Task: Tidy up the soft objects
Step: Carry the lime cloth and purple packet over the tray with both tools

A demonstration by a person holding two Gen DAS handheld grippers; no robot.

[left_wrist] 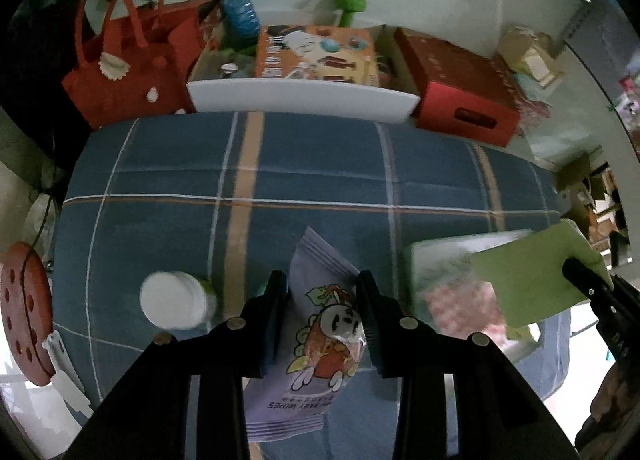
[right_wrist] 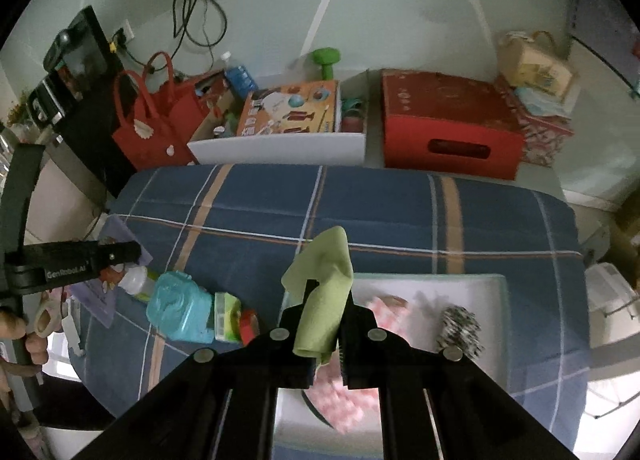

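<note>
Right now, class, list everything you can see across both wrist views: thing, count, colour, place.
Wipes pack: one, purple, held between the left tool's fingers.
Cloth: one, green, held between the right tool's fingers.
Tray: one, white, on the blanket, holding pink checked fabric and a black-and-white item.
Blanket: one, blue plaid, under everything.
Teal container: one, on the blanket left of the tray.
Tote bag: one, red, far left.
White bin: one, behind the blanket.
Red box: one, right of the bin.
Dumbbell: one, green, by the wall.
Left tool: shut on the pack.
Right tool: shut on the cloth.
</note>
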